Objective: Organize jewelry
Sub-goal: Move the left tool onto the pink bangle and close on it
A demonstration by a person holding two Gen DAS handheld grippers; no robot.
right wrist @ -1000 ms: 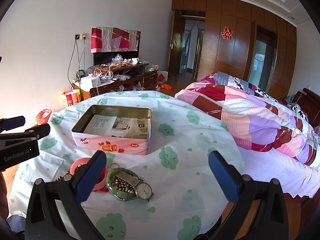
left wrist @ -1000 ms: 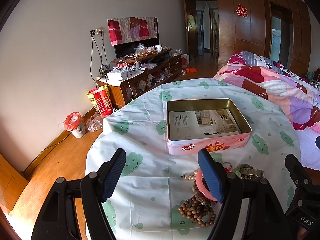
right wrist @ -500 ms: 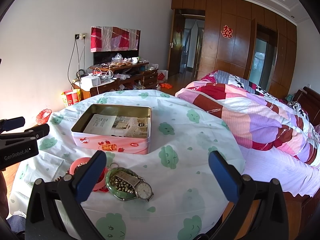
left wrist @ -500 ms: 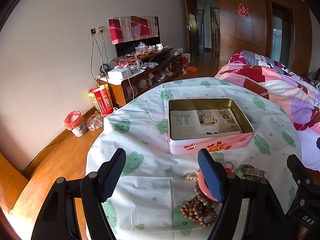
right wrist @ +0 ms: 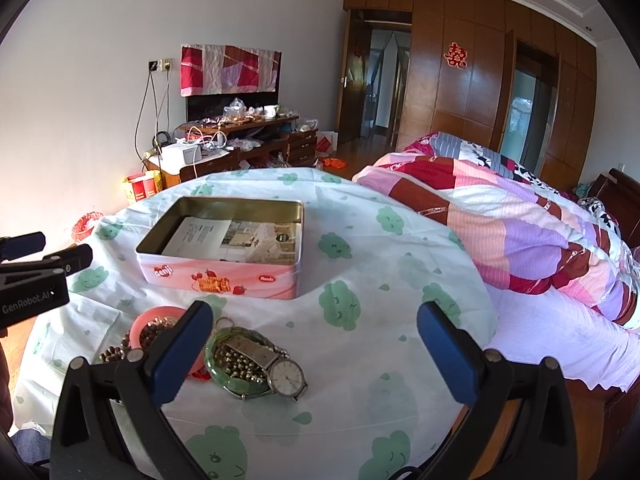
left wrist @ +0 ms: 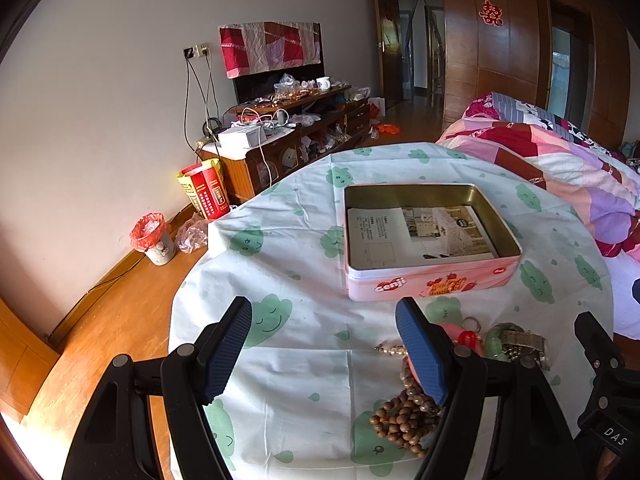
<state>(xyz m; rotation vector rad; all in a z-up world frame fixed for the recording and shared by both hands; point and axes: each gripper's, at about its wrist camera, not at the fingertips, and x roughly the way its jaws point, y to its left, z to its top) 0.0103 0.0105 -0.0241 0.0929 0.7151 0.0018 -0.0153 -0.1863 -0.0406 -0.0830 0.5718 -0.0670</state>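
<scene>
Jewelry lies heaped on the cloth-covered table (right wrist: 400,240) in front of a pink tin (right wrist: 224,276): a wristwatch (right wrist: 286,374) draped over a green bangle (right wrist: 236,364) full of small metal beads, a pink bangle (right wrist: 140,322), and a string of wooden beads (left wrist: 400,424) tangled beside them. Both the left gripper (left wrist: 324,354) and the right gripper (right wrist: 316,354) hover above the table with fingers wide apart, holding nothing. The tin stands open just behind the pile, with printed paper (left wrist: 416,234) lying on its floor. Because the pieces overlap, a pinch on the watch would likely drag the green bangle along or spill its beads, and the bead string may snag on the pink bangle. The slack cloth could also bunch under a low finger. A quilted bed (right wrist: 520,220) sits close on the right, and the tin's raised wall must be cleared before anything drops in.
</scene>
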